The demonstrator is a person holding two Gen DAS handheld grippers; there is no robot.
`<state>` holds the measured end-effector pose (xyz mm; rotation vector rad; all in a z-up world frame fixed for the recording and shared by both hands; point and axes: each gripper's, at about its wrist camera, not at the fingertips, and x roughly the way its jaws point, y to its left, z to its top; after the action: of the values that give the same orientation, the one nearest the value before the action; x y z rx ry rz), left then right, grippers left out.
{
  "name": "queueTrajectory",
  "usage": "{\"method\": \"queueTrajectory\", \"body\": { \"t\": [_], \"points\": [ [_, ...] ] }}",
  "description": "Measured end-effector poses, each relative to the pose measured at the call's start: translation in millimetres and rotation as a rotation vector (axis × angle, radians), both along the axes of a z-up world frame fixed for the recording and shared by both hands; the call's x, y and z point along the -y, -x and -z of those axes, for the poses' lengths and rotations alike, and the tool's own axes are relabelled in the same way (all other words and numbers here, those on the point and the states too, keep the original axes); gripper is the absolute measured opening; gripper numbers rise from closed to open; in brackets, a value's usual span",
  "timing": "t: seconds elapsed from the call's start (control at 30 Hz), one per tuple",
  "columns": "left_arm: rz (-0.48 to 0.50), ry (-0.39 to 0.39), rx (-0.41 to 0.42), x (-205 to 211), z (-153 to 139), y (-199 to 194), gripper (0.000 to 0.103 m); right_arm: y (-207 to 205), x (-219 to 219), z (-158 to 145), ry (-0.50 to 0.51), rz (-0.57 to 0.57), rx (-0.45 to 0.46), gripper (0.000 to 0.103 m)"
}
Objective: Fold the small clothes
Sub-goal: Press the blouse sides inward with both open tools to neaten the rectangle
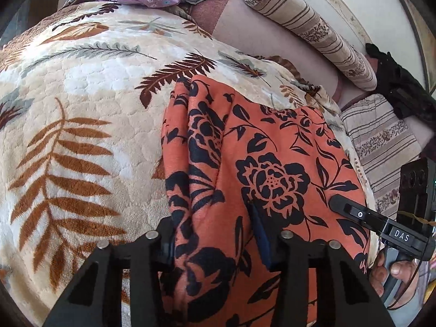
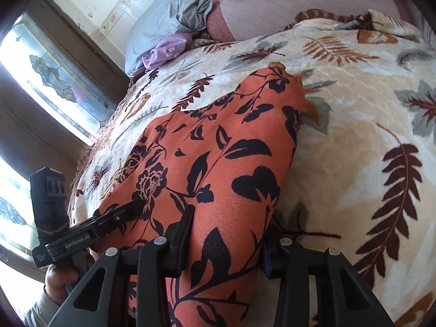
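Observation:
An orange garment with black flowers [image 1: 245, 163] lies on a cream leaf-print blanket [image 1: 81, 95]. My left gripper [image 1: 215, 234] is open, its fingers wide apart around the garment's near edge, cloth bulging between them. My right gripper [image 2: 226, 234] is open too, fingers straddling a raised hump of the same garment [image 2: 218, 150]. In the left wrist view the right gripper [image 1: 354, 212] rests on the garment's right side. In the right wrist view the left gripper [image 2: 114, 215] touches the garment's left side.
Striped bolster pillows [image 1: 308, 24] lie along the wall at the back right. A grey cloth [image 2: 174, 8] and a purple flowered cloth [image 2: 166, 49] are heaped at the bed's far end. A window [image 2: 54, 76] is on the left. A black object [image 1: 397, 84] sits by the pillows.

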<state>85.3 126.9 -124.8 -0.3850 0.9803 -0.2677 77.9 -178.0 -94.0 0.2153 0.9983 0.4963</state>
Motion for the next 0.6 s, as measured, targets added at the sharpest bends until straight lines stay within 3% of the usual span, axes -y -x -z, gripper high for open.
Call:
{"method": "queueTrajectory", "body": {
  "t": [0.1,0.2,0.33,0.43,0.53,0.6],
  "points": [
    [0.007,0.023,0.051,6.9,-20.5,2.9,0.032,-2.1,-0.4,-28.9,0.034,-0.036,0.07,0.039],
    [0.047,-0.004,0.137,19.4,-41.4,15.0,0.03,-11.4,17.0,-61.5,0.04,-0.015,0.136,0.039],
    [0.077,-0.006,0.19,14.7,-33.0,9.9,0.031,-33.9,56.3,-85.9,0.03,0.065,0.181,0.039],
    [0.097,-0.039,0.15,20.1,-9.9,-4.3,0.033,-54.6,91.6,-63.8,-0.019,0.153,0.08,0.04],
    [0.109,-0.113,0.05,33.8,18.4,-16.2,0.046,-66.7,114.9,-9.3,0.008,0.219,-0.096,0.047],
    [0.102,-0.105,-0.009,32.1,33.8,-15.6,0.053,-58.9,127.5,23.4,0.003,0.277,-0.175,0.054]
  ]
}}
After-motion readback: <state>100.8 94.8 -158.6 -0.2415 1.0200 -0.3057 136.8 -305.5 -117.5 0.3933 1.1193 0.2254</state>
